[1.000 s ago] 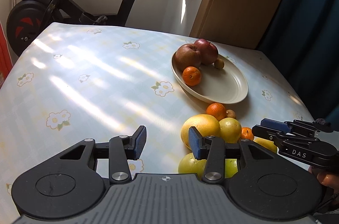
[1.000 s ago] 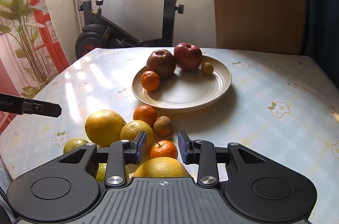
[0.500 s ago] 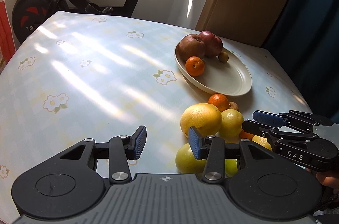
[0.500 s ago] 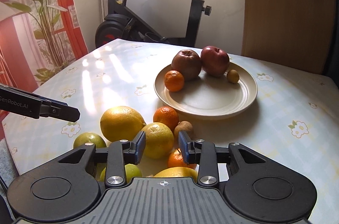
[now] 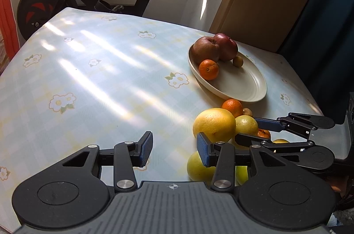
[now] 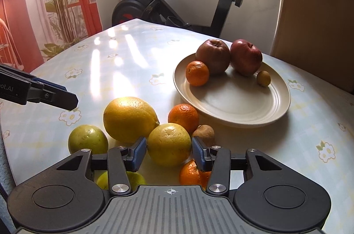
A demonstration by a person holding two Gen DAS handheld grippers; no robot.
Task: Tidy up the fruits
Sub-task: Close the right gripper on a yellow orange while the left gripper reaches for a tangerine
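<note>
**Fruit sorting, tabletop: grippers and stock**

Lettering: left gripper (image 6: 66,100) side plate reads "ot.AI", cut off by the frame edge. No other legible writing.

Right gripper (image 6: 169,151): pitched downward, jaws just been opening, now straddling a yellow citrus (image 6: 169,145); pads beside it, contact not clear.

Left gripper, own view (image 5: 174,148): pitched downward, jaws apart, nothing between them, bare tablecloth (image 5: 88,79) below.

Stock: loose pile at 6 o'clock of the plate (image 6: 243,105). Plate holds two apples (image 6: 227,57), a mandarin (image 6: 197,73), one small yellow fruit (image 6: 263,78).
</note>
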